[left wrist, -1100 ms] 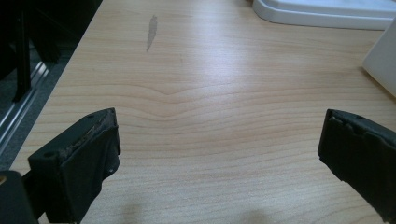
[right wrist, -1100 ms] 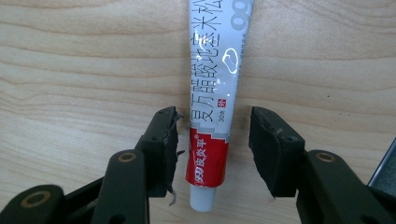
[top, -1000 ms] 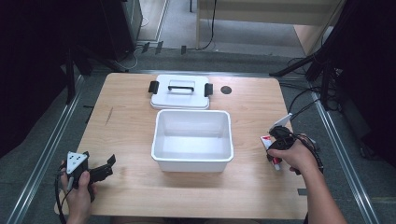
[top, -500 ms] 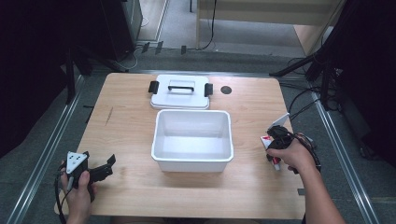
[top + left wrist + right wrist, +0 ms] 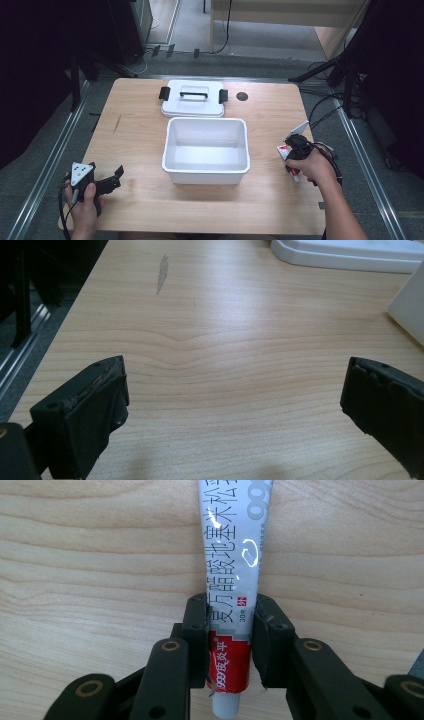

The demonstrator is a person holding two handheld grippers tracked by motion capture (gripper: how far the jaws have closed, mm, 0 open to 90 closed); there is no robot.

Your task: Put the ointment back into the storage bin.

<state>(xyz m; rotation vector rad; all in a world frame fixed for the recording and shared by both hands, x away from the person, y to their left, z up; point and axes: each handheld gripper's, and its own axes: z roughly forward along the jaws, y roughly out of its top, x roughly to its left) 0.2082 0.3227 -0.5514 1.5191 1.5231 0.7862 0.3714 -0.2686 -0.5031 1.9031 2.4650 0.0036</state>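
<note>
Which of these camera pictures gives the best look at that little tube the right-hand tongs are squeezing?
The right gripper view: the tube runs up the middle, its lettering readable, with the right tongs shut on it near the cap. In the high view it is a small red-and-white sliver mostly under the hand.

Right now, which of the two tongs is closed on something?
The right tongs: their pads have just closed on the white and red tube. The left tongs stand wide open over bare table.

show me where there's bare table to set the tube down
Bare wood lies left of the white bin, up to the left gripper, and along the near edge. It is crowded behind the bin, where the lid lies.
</note>
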